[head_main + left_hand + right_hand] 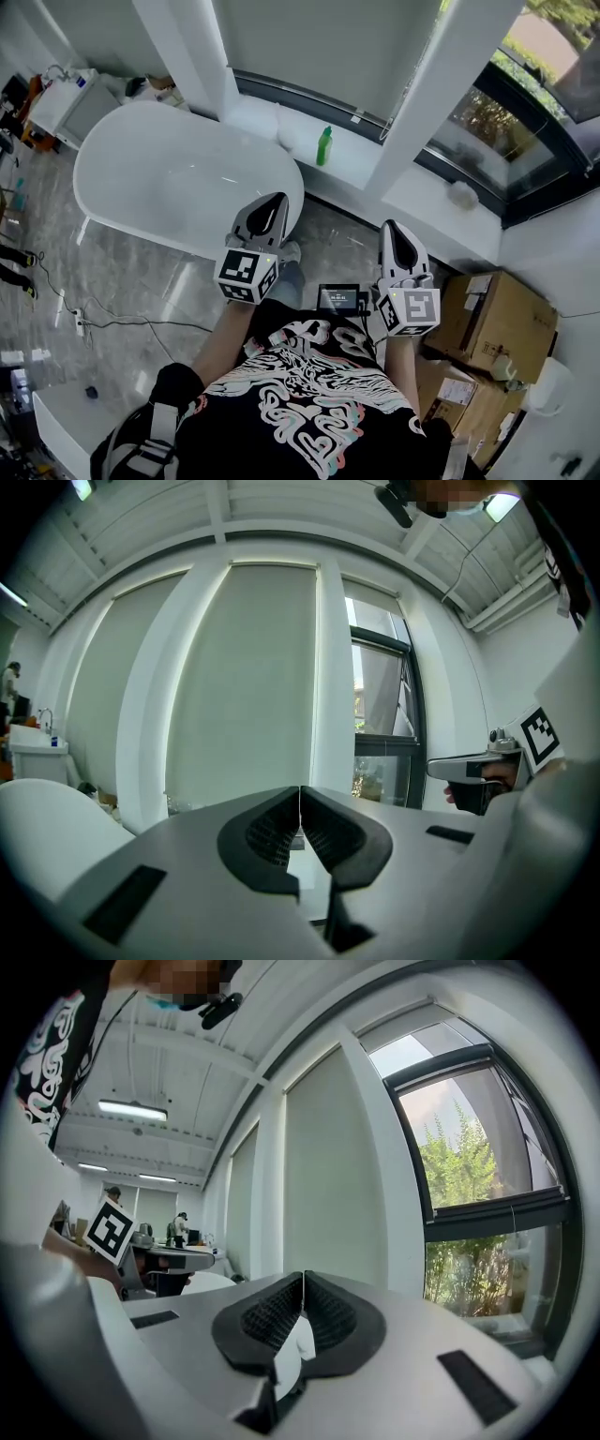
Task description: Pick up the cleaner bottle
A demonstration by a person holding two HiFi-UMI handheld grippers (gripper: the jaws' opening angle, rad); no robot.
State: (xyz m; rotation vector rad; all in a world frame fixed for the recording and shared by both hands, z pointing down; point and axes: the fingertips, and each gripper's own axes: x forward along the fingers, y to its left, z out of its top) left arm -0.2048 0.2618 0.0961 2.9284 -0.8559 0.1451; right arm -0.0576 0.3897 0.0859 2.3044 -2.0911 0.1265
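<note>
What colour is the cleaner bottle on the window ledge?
The cleaner bottle is green, clearest in the head view.

Green cleaner bottle (324, 146), upright on white window ledge (366, 155)

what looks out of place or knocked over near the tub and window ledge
Nothing stands out. The green cleaner bottle stands upright on the window ledge beside the white tub, with no spill visible. The only untidy bits are a power strip lying loose on the floor at left and cardboard boxes piled at right.
</note>
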